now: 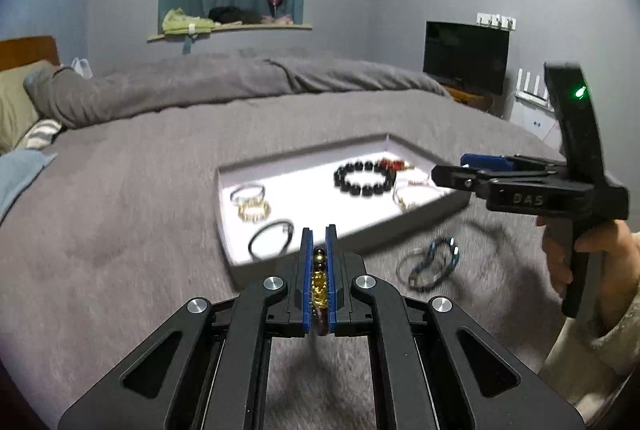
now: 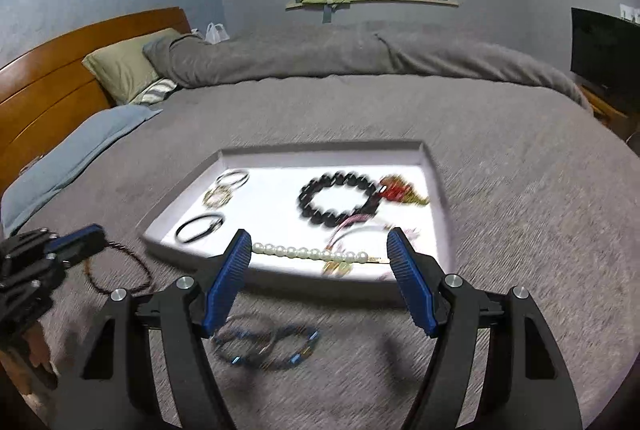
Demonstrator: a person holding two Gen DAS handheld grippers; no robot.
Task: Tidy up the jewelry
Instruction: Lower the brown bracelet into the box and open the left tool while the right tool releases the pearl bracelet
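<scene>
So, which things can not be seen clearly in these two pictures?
- Brown bead bracelet, left wrist view: mostly hidden between the shut fingers of the left gripper.
- Blue cord bracelets on the bed, right wrist view: smeared by motion blur, their number unclear.
- Red and gold piece in the tray: blurred, its kind unclear.
- Right gripper: open, holding nothing.

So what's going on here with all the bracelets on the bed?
A person is sorting jewelry into a shallow white tray on the grey bed, with a hand-held gripper in each hand. The left gripper is shut on a dark beaded bracelet with a gold charm, lifted off the cover. The right gripper is open and empty, near the tray's front edge. A blue cord bracelet lies outside the tray; a black bead bracelet and pearl strand are inside.
</scene>
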